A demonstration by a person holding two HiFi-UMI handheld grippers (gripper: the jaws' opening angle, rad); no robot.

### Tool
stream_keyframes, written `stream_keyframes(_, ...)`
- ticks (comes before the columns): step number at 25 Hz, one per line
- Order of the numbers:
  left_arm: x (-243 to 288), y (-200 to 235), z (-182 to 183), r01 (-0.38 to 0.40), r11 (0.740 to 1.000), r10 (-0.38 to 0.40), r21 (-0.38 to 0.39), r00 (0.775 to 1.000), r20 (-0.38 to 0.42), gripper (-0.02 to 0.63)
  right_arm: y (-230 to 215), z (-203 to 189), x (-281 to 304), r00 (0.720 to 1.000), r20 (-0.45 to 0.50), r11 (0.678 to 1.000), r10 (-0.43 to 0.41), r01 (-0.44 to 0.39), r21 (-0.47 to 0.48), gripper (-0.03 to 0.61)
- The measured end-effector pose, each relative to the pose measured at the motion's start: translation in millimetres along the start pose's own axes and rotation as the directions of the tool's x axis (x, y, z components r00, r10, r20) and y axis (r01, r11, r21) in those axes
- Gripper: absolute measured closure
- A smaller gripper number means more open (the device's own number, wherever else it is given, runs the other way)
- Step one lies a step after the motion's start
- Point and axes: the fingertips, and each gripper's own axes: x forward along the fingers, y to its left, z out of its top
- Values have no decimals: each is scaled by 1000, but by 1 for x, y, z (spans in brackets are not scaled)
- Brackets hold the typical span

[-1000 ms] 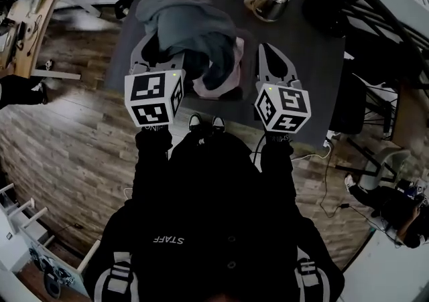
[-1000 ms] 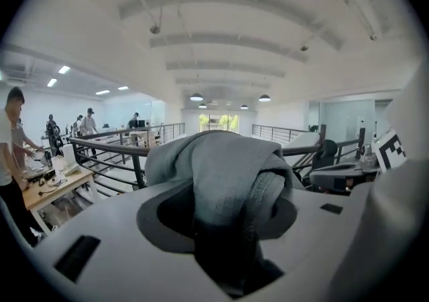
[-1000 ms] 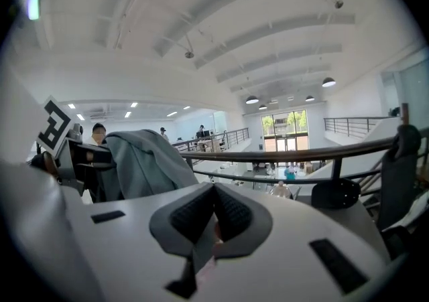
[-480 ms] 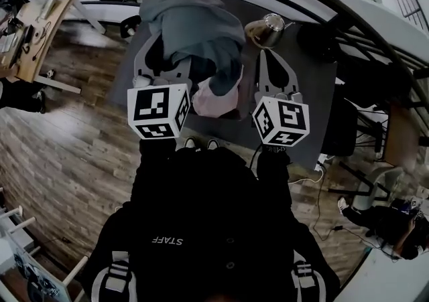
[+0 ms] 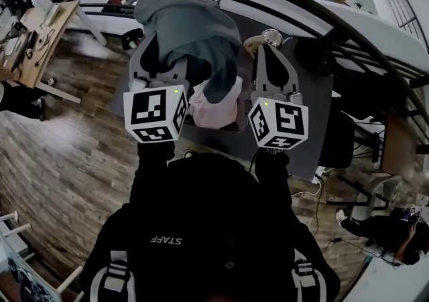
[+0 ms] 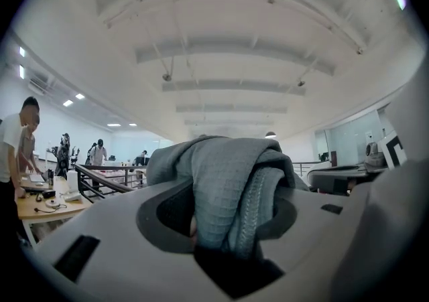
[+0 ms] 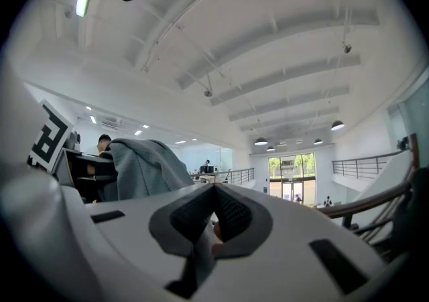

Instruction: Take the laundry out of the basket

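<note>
L tongs (image 6: 221,223) are clamped on a thick fold of the grey top (image 5: 191,26); cloth fills the gap btwn the jaws & bulges over them. R tongs (image 7: 214,193) have jaws together at the tips, nothing clearly gripped. In head view they stand just right of the top, not touching it. Top drapes over L tongs above the pink basket (image 5: 216,108) on the dark table (image 5: 308,93), w/ its darker tail hanging at the basket's mouth; can't tell if it's clear of the rim. Kettle (image 5: 267,41) sits just beyond R tongs. Step in hand, prob: getting the top out of the basket, approx midway. Next move likely needs more height or a sideways swing so the tail clears the rim w/o dragging the basket, then a bare spot on the table to drop it. R tongs could pinch the hanging end to help. Any laundry underneath is hidden.
</note>
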Motion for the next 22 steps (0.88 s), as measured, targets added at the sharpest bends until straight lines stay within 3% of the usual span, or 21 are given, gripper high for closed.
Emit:
stream_keyframes(14, 1, 15, 10, -34, 999, 34, 27, 999, 18, 419, 11, 17, 12, 999, 35, 999, 6, -5, -33, 565)
stream_keyframes(22, -3, 18, 10, -39, 999, 39, 5, 999, 13, 419, 18, 17, 9, 999, 43, 999, 19, -17, -29, 565)
